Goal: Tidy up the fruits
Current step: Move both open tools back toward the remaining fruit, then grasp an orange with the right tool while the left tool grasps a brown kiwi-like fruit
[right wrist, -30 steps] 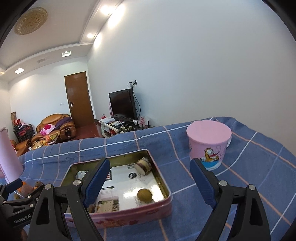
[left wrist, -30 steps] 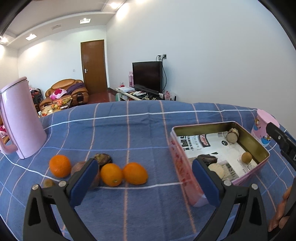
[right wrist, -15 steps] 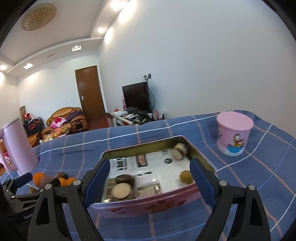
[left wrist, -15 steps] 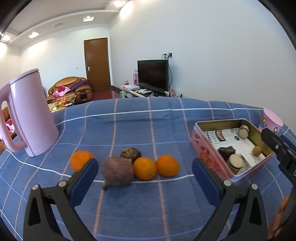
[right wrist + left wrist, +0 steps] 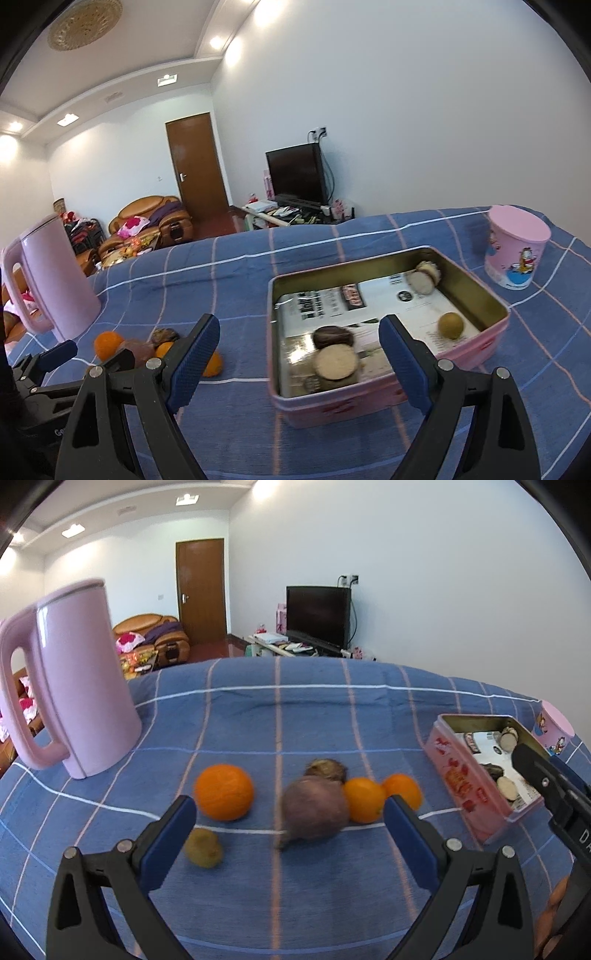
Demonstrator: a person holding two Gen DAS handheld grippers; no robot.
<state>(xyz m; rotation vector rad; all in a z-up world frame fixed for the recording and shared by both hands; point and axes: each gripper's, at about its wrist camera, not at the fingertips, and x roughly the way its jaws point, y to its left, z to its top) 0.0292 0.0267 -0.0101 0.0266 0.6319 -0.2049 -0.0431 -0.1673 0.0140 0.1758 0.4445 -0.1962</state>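
Fruits: three oranges w/ a brown tuber on bench, left of pink tin. My left tongs & right tongs both gape, empty.

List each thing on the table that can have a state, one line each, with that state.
Tin: open, no lid, part filled.
Kettle: upright, lid shut.
Pink cup: upright, lid on.
Left gripper: open, empty.
Right gripper: open, empty.
Oranges: loose on the cloth, outside the tin.
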